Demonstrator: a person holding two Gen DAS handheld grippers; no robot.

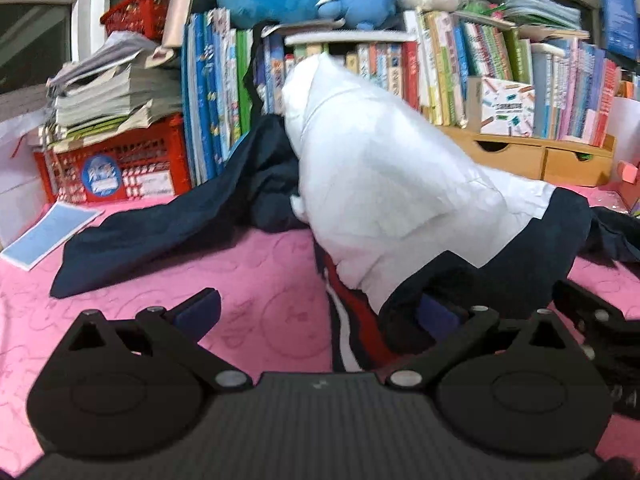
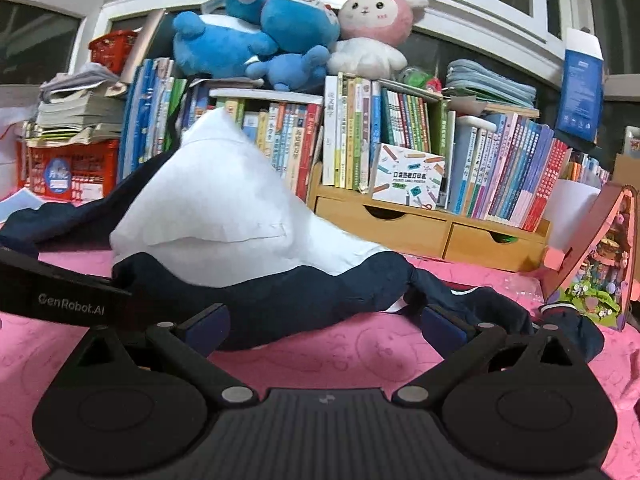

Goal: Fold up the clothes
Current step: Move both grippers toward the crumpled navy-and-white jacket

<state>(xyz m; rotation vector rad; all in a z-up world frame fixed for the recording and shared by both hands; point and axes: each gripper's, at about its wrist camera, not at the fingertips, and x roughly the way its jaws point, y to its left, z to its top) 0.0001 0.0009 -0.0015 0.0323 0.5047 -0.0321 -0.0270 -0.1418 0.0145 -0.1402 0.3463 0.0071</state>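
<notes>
A navy and white garment (image 1: pixel 384 184) with a red and white striped band lies bunched on the pink cloth (image 1: pixel 248 272); its white part stands up in a peak. My left gripper (image 1: pixel 320 312) is open, its right finger (image 1: pixel 436 316) under a navy fold. In the right wrist view the same garment (image 2: pixel 224 208) lies ahead. My right gripper (image 2: pixel 324 320) is open, with the navy hem between its fingers and touching the left finger (image 2: pixel 208 320). The left gripper's body (image 2: pixel 60 292) shows at the left there.
Rows of books (image 2: pixel 400 148), plush toys (image 2: pixel 280 28), a red crate (image 1: pixel 112 168) with stacked papers and a wooden drawer unit (image 2: pixel 432 228) line the back. A blue card (image 1: pixel 48 236) lies at the left. A pink toy house (image 2: pixel 600 256) stands at the right.
</notes>
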